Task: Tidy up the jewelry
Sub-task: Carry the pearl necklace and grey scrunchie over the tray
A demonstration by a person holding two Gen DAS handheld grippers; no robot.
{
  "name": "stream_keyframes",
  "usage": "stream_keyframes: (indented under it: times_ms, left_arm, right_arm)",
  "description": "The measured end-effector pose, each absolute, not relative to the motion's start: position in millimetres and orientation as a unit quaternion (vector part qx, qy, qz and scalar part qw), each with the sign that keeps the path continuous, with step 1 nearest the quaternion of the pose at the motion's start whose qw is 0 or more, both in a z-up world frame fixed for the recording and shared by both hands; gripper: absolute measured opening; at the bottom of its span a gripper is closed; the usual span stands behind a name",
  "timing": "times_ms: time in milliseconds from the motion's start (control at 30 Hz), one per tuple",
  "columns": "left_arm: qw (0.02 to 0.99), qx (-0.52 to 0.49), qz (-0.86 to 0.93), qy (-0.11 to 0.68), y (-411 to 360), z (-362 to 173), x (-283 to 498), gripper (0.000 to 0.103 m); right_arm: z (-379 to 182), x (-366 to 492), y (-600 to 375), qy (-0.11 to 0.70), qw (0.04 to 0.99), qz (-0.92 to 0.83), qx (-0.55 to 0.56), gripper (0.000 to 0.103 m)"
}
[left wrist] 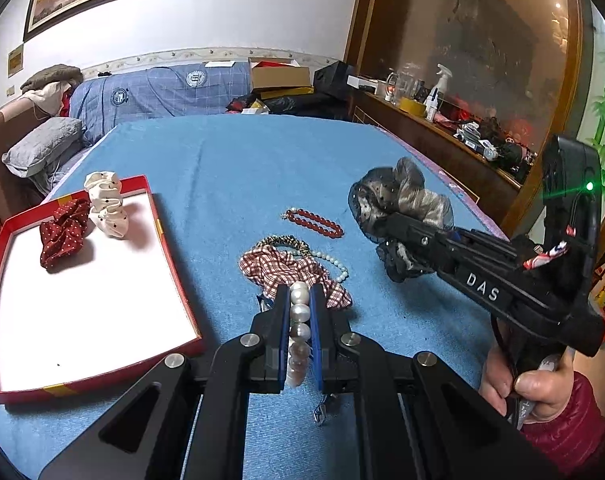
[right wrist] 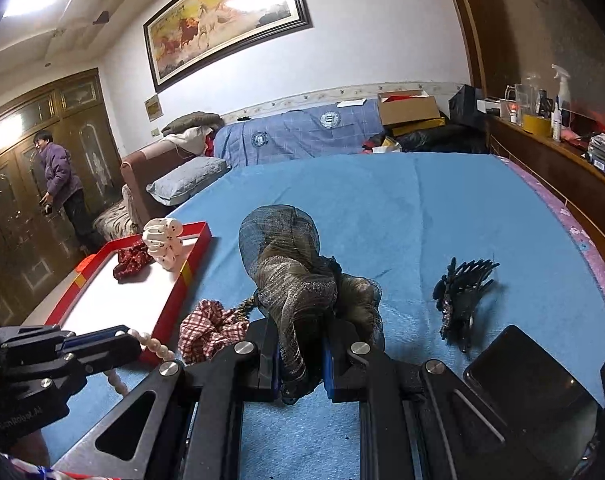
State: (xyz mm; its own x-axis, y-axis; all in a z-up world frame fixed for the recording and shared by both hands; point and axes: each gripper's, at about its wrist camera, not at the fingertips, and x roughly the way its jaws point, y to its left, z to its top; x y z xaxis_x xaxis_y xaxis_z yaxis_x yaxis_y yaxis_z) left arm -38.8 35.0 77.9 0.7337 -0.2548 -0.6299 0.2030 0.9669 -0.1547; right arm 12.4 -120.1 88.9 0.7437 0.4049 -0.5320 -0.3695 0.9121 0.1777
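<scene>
My left gripper is shut on a string of large pearls, held above the blue bedspread; it also shows at the left of the right wrist view. My right gripper is shut on a grey and black mesh scrunchie, seen in the left wrist view held off the bed. A red box with a white floor lies at left and holds a red dotted scrunchie and a cream scrunchie.
On the bedspread lie a red checked scrunchie, a leopard hair tie, a small pearl strand and a red bead bracelet. A black hair claw and a phone lie at right. A person stands far left.
</scene>
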Motion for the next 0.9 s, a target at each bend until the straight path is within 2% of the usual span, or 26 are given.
stream_keyframes:
  times_ms: [900]
  left_arm:
    - [0.952, -0.057, -0.072, 0.294, 79.4, 109.2, -61.8, 0.009]
  right_arm:
    - [99.8, -8.5, -74.4, 0.306, 0.913, 0.267, 0.044, 0.018]
